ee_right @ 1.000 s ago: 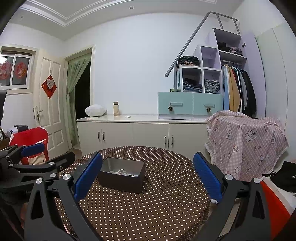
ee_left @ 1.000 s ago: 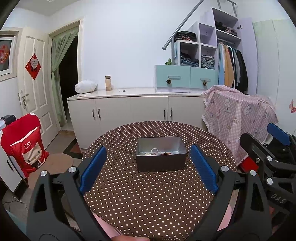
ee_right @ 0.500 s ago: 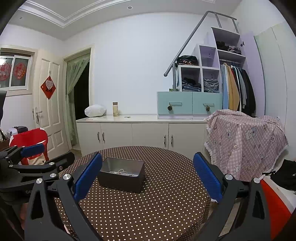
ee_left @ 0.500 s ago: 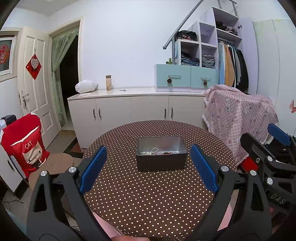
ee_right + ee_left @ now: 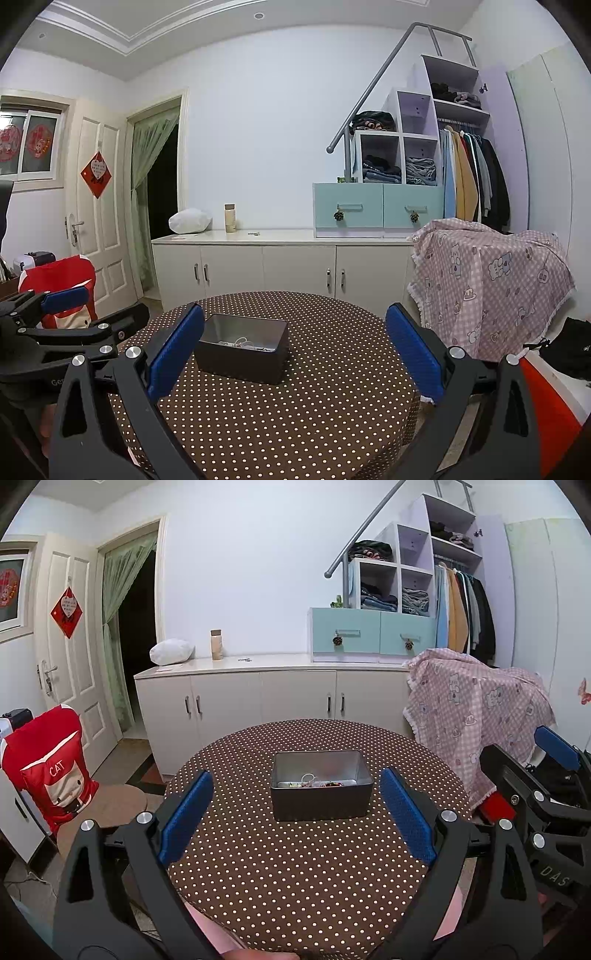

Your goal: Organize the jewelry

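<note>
A dark metal box (image 5: 320,786) stands on the round brown polka-dot table (image 5: 303,864). Jewelry (image 5: 317,782) lies tangled on its floor. My left gripper (image 5: 295,812) is open and empty, held back from the box near the table's front edge. In the right wrist view the box (image 5: 242,348) sits left of centre with jewelry (image 5: 242,342) inside. My right gripper (image 5: 294,349) is open and empty, held back from the box. The right gripper also shows at the right edge of the left wrist view (image 5: 546,794).
A chair with a red "CAT" cover (image 5: 51,768) stands left of the table. A pink checked cloth (image 5: 476,709) drapes furniture to the right. White cabinets (image 5: 266,701) with blue drawers (image 5: 369,635) line the back wall.
Both views have tilted slightly upward, so the table and box sit a little lower in frame. Both grippers stay open and empty.
</note>
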### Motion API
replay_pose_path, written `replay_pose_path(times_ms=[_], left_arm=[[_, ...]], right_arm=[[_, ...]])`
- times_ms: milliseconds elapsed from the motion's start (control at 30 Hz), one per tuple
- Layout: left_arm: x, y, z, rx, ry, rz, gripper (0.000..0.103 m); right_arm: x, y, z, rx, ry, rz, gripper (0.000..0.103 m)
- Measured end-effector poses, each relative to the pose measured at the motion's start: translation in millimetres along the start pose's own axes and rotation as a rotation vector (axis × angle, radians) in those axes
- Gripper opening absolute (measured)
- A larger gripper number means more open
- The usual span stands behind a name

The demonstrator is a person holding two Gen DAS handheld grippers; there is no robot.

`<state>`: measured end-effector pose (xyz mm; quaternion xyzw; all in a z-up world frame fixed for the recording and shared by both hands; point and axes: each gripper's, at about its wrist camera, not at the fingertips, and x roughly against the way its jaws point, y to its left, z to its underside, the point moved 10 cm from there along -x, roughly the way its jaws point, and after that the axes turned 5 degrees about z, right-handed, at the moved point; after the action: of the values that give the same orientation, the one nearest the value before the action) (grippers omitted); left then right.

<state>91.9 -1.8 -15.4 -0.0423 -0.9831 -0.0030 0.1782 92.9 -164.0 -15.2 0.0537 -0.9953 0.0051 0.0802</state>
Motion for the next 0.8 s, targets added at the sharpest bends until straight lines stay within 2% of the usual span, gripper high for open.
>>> replay_pose_path(times_ms=[800], left_arm=[[-0.9,-1.2,3.1,-0.002,0.004,0.002,0.090]], right_arm=[[0.6,-2.1,0.5,-0.009,0.011,-0.004,0.095]])
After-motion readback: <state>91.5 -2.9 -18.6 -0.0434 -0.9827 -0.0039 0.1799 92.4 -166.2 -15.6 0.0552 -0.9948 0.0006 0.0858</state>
